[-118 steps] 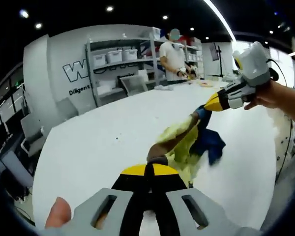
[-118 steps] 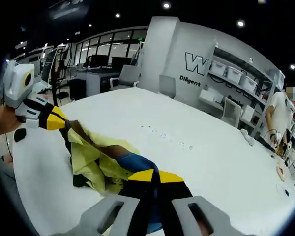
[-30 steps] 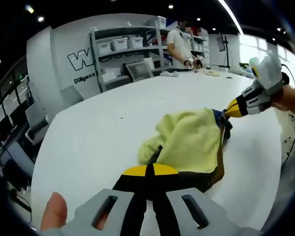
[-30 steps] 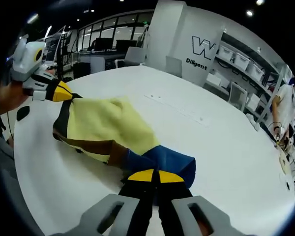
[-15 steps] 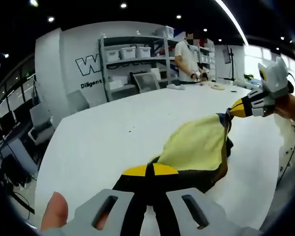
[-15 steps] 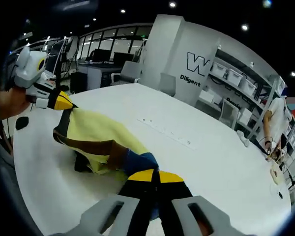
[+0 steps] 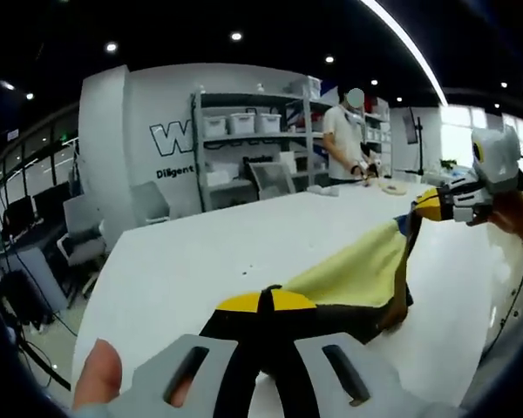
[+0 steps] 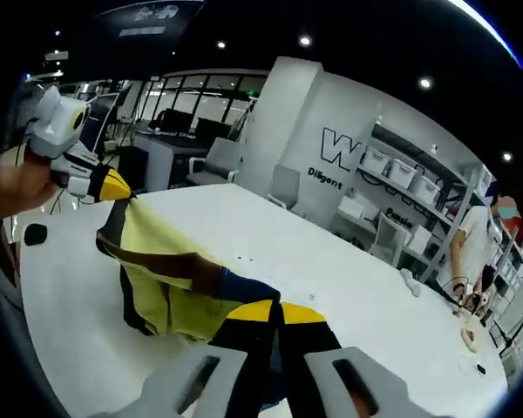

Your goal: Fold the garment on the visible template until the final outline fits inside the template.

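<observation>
While we hold the pale yellow fabric garment with dark brown and blue trim point(image 7: 359, 273) stretched in the air above the white worktop point(image 7: 209, 252), our left hand-held gripper point(image 7: 263, 306) pinches one end and our right hand-held gripper point(image 8: 270, 315) pinches the other. Its lower folds point(image 8: 161, 309) hang toward the worktop. A person point(image 7: 344, 139) stands by grey shelving point(image 7: 244, 139).

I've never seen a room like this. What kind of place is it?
Probably a workshop or lab in an office: a big white table, shelves of storage bins, desk chairs, and a wall logo.
</observation>
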`<action>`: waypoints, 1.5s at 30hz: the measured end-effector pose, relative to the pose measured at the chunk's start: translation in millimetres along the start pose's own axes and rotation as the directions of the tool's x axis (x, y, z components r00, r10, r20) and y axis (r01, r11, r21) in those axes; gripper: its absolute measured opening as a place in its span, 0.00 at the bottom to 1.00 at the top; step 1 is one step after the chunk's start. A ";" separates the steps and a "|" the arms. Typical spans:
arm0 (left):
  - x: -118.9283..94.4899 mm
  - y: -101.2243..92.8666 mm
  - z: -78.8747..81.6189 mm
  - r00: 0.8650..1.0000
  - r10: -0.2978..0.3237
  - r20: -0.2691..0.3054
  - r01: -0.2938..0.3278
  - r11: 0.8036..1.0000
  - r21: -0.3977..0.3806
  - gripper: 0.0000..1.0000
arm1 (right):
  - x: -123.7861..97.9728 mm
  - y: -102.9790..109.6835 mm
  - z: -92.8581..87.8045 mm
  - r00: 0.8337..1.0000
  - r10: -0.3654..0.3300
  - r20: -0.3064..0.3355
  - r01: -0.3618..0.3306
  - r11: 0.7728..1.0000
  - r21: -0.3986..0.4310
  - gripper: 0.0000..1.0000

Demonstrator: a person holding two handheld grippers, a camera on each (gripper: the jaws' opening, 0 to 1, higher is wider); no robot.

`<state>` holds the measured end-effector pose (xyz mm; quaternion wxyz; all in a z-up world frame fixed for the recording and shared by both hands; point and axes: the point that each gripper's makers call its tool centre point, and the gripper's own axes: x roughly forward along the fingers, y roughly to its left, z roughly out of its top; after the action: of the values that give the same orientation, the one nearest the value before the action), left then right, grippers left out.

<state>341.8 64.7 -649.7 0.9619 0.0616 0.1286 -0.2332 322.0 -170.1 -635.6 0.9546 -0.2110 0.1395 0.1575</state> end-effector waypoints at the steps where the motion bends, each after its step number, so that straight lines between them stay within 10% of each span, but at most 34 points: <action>1: -0.8 0.3 1.9 1.000 0.001 0.004 -0.001 1.000 -0.001 0.00 | -0.8 -0.8 2.3 1.000 -0.003 0.006 0.003 1.000 -0.001 0.00; 20: -31.8 0.8 68.4 0.986 0.025 0.162 -0.029 0.999 0.024 0.00 | -36.2 -17.7 72.3 0.981 -0.092 0.174 0.101 0.994 -0.046 0.00; 32: -55.2 -6.7 104.7 0.968 0.017 0.251 -0.024 0.999 0.027 0.00 | -64.5 -29.6 117.4 0.940 -0.155 0.303 0.175 0.984 -0.041 0.00; 45: -6.8 7.2 39.8 0.995 0.027 0.092 -0.029 0.999 0.014 0.00 | -1.2 -18.7 60.2 0.983 -0.085 0.161 0.088 0.996 -0.007 0.00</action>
<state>348.0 66.9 -609.3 0.9695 0.0598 0.0816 -0.2232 339.6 -159.6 -576.0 0.9672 -0.2099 0.0518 0.1333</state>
